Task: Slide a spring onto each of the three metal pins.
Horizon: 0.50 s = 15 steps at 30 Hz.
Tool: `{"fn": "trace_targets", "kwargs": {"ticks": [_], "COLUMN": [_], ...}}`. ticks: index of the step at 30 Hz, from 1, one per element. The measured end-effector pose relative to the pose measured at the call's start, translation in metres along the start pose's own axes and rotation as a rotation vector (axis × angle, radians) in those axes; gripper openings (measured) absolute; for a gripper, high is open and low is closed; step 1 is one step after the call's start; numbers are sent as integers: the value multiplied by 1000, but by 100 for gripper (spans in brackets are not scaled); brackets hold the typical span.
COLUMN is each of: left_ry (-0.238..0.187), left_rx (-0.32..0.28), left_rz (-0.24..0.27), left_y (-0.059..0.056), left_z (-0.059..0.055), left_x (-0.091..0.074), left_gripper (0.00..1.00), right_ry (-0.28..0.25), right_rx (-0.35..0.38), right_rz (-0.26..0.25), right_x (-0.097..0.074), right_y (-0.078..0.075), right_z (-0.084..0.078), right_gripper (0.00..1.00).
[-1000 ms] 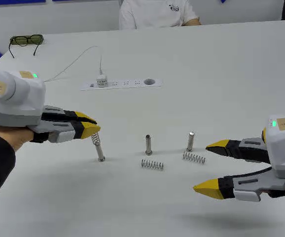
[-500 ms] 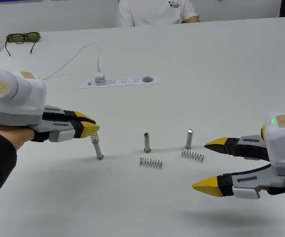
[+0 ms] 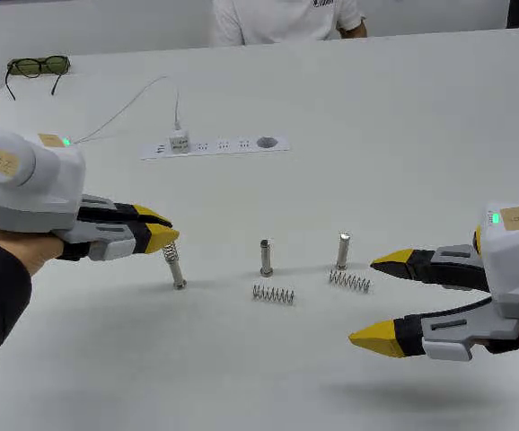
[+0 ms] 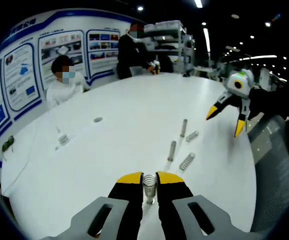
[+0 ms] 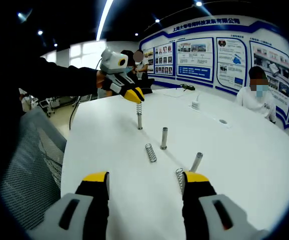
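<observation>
One spring [image 3: 171, 252] is pinched between the nearly closed tips of the left claw [image 3: 165, 232], with its lower end set on top of the tilted leftmost pin [image 3: 178, 274]. A second spring [image 3: 273, 294] is laid flat on the tabletop [image 3: 403, 135] just in front of the middle pin [image 3: 266, 258], and a third spring [image 3: 350, 282] beside the right pin [image 3: 342, 251]. The right claw [image 3: 363, 301] is held wide open near it, nothing gripped.

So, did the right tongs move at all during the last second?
No. The right tongs keep the same gap to the right pin and to the spring lying beside it. Only the camera shifted a little.
</observation>
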<state>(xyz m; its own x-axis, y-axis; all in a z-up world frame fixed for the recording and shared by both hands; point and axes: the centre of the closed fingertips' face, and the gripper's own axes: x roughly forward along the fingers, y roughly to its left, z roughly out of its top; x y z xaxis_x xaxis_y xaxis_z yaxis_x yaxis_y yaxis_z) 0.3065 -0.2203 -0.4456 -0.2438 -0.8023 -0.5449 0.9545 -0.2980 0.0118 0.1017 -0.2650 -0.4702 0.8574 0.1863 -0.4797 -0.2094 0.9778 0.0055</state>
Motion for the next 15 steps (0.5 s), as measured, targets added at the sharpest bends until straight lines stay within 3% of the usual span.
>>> {"fn": "trace_targets", "kwargs": {"ticks": [15], "left_ry": [17], "left_rx": [-3], "left_rz": [7], "left_y": [-1], "left_z": [-20], "left_x": [11], "left_gripper": [10], "right_ry": [7], "right_rx": [1], "right_rz": [6], "right_x": [2], "right_y": [2], "right_z": [-2], "right_gripper": [60]}}
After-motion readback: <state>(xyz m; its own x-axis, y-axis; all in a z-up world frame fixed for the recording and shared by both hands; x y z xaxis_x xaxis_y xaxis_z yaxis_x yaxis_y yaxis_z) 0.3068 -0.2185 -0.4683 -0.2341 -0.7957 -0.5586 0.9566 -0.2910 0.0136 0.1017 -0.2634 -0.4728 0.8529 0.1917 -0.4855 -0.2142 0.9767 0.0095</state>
